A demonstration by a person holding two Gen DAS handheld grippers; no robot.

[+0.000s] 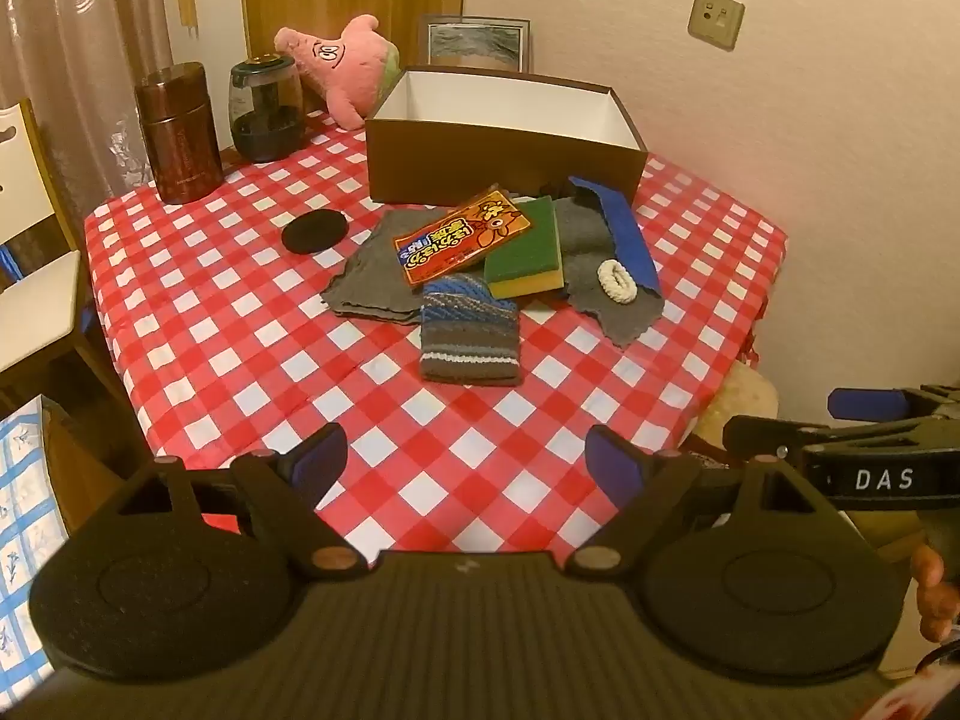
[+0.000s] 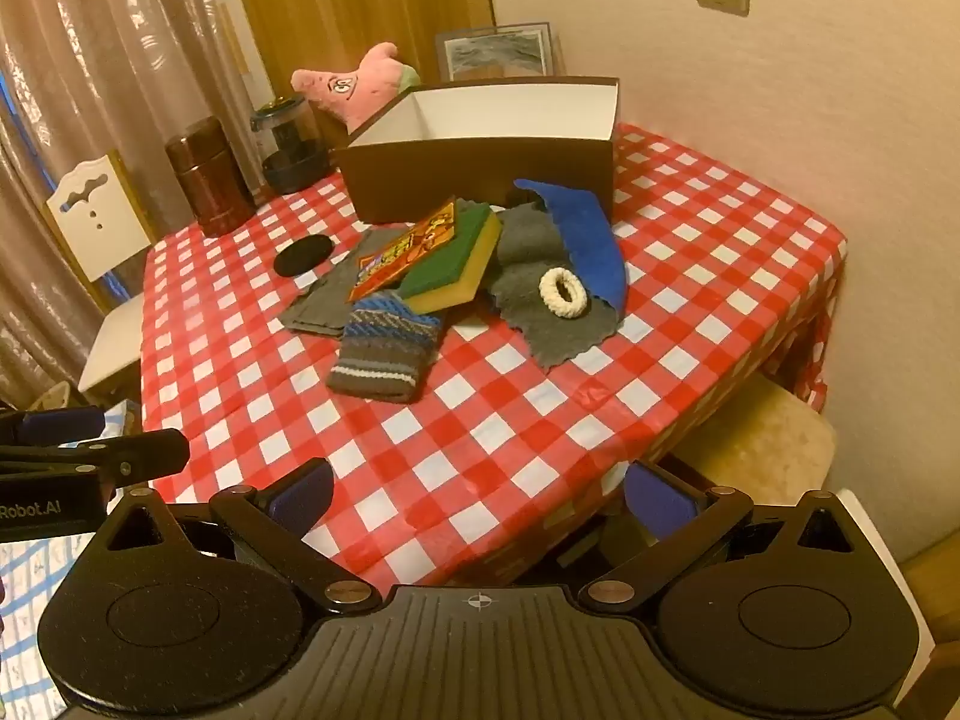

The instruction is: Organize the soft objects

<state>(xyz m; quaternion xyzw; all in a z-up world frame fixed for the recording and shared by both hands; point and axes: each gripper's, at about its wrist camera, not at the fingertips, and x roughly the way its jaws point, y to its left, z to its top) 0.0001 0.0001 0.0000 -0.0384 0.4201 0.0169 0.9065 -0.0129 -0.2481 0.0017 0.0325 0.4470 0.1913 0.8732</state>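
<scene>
A pile of soft things lies mid-table: a striped knit sock (image 1: 471,333) (image 2: 384,354), a green and yellow sponge (image 1: 525,249) (image 2: 456,267), an orange packet (image 1: 462,234) (image 2: 408,249), grey cloths (image 1: 375,279) (image 2: 552,306), a blue cloth (image 1: 627,231) (image 2: 591,228) and a white scrunchie (image 1: 618,282) (image 2: 563,294). An open brown box (image 1: 504,165) (image 2: 480,177) stands behind the pile. My left gripper (image 1: 465,459) is open and empty over the near table edge. My right gripper (image 2: 480,495) is open and empty, beside the left one.
A pink plush (image 1: 348,66) (image 2: 354,87), a glass jar (image 1: 267,111) (image 2: 291,141) and a brown canister (image 1: 177,132) (image 2: 210,177) stand at the back left. A black disc (image 1: 315,231) (image 2: 303,255) lies on the checked tablecloth (image 1: 240,312) (image 2: 690,312). A chair (image 1: 30,276) stands left; a cushioned stool (image 2: 762,438) right.
</scene>
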